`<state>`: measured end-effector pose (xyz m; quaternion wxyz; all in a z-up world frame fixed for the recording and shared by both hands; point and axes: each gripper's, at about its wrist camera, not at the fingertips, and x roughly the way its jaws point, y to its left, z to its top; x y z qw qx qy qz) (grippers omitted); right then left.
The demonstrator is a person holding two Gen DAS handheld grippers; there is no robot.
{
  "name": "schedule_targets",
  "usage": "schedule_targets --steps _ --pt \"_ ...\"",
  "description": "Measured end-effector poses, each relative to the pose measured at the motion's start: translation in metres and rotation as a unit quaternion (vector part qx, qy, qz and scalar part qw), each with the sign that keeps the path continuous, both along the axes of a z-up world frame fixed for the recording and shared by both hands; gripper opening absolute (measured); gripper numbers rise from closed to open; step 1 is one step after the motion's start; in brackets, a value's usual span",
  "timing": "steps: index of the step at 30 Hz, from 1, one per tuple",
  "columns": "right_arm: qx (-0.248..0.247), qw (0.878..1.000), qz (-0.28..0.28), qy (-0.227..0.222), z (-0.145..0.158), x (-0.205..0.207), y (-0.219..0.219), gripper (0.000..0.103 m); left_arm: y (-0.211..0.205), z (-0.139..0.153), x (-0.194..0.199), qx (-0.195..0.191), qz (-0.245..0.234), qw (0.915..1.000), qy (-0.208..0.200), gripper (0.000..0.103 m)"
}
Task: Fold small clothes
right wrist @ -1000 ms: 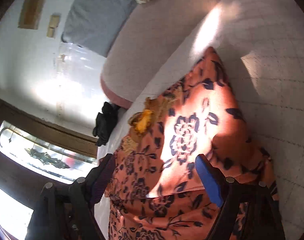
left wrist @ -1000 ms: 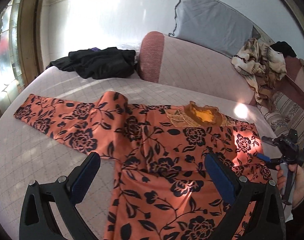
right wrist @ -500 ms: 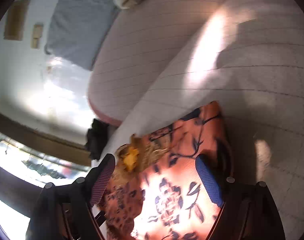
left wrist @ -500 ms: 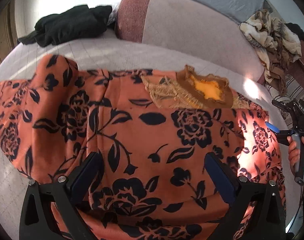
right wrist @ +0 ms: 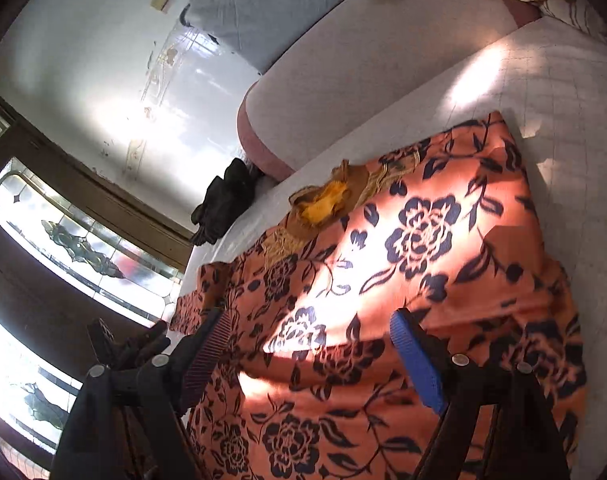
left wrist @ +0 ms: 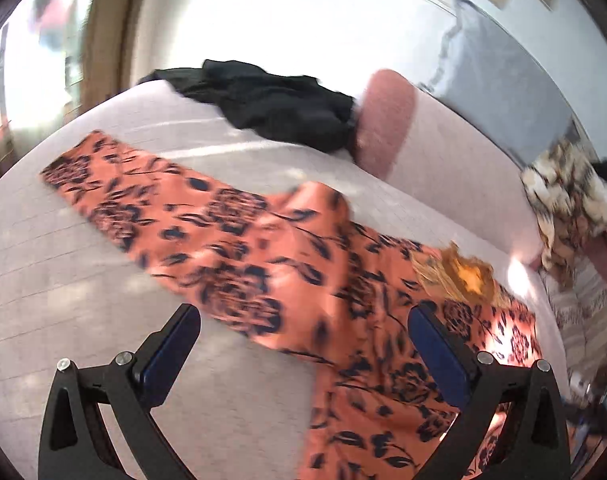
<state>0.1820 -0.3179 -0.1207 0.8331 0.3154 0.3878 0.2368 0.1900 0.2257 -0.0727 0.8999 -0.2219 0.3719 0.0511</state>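
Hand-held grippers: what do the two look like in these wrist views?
Both are black angular frames with silver bolt heads and flat ribbed pads. The left hand-held gripper has dark blue pads. On the right hand-held gripper, one pad is bright blue and the other looks maroon in shadow. No cables, sleeves or markings show.

pale bed [left wrist: 83, 360], orange floral garment [left wrist: 243, 248], black clothes [left wrist: 279, 104]
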Motion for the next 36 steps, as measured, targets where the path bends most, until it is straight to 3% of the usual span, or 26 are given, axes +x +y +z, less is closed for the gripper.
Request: schedule_targets --steps 3,7,11,15,17,18,19,20,22,24,28,32,36 --pt "-0.008 1.0 0.003 0.018 -0.02 -0.024 0.01 0.085 0.089 -0.016 -0.006 -0.074 0.103 0.992 0.005 0.103" --pt "-0.033 0.999 0.013 0.018 -0.028 -0.027 0.024 0.085 0.179 -0.045 0.007 -0.146 0.203 0.968 0.019 0.102" --pt "-0.04 0.999 0.01 0.007 -0.027 -0.026 0.026 0.085 0.224 -0.065 0.036 -0.158 0.246 0.9558 0.028 0.1" --pt "-0.039 0.999 0.002 0.009 -0.031 -0.022 0.023 0.085 0.238 -0.066 0.064 -0.109 0.245 0.9629 0.03 0.099" --pt "-0.039 0.999 0.002 0.01 -0.032 -0.02 0.024 0.085 0.245 -0.067 0.073 -0.089 0.249 0.9637 0.04 0.088" --pt "-0.04 0.999 0.002 0.01 -0.033 -0.02 0.024 0.085 0.247 -0.069 0.076 -0.075 0.258 0.9618 0.054 0.069" --pt "-0.04 0.999 0.002 0.009 -0.033 -0.019 0.024 0.085 0.25 -0.07 0.08 -0.052 0.273 0.9575 0.079 0.03" --pt "-0.041 0.999 0.003 0.009 -0.034 -0.019 0.024 0.085 0.254 -0.071 0.083 -0.022 0.286 0.9513 0.113 0.009" --pt "-0.044 0.999 0.001 0.009 -0.036 -0.018 0.023 0.085 0.258 -0.066 0.086 -0.028 0.284 0.9517 0.114 0.002" --pt "-0.04 0.999 -0.001 0.01 -0.038 -0.018 0.02 0.085 0.25 -0.047 0.089 0.003 0.282 0.9536 0.105 0.002" --pt "-0.027 1.0 -0.011 0.002 -0.036 -0.02 0.011 0.085 0.193 0.024 0.089 0.062 0.222 0.9725 0.03 0.002" --pt "-0.009 0.999 -0.028 -0.013 -0.028 -0.027 -0.001 0.085 0.094 0.109 0.076 0.092 0.115 0.9865 -0.072 0.002" --pt "0.01 0.999 -0.047 -0.027 -0.019 -0.036 -0.014 0.085 -0.027 0.164 0.07 0.099 -0.009 0.9849 -0.142 0.002"
